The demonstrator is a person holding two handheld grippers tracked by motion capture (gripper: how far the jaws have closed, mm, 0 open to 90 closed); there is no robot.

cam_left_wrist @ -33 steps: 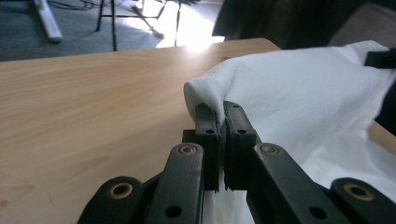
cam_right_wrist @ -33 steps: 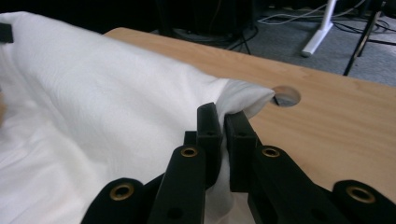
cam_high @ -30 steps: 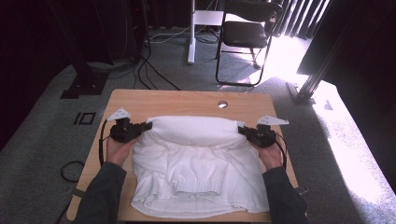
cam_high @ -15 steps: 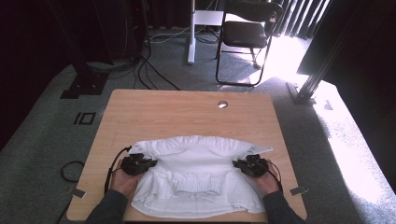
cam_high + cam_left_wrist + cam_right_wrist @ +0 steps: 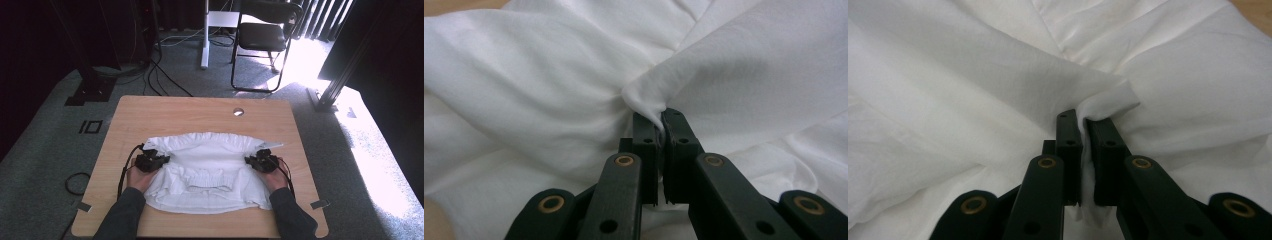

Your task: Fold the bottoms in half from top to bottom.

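Tongs (both pairs) [image 5: 659, 131] [image 5: 1083, 131] apparently pinch white garment [image 5: 210, 162] folds.

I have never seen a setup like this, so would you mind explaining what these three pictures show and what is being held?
There is no robot here: a person sits at a wooden table and holds a hand-operated two-jaw tool in each hand. The wide picture comes from a fixed camera above, looking down on the table; the forearms come in from the bottom. There the left gripper is on the left and the right gripper on the right. The other two pictures come from small cameras riding on each tool, looking along its black jaws. On the table lies a white garment, partly folded over itself. Each close-up shows the jaws shut on a pinch of its fabric: the left gripper and the right gripper. Beyond the table stand a chair and some floor cables.
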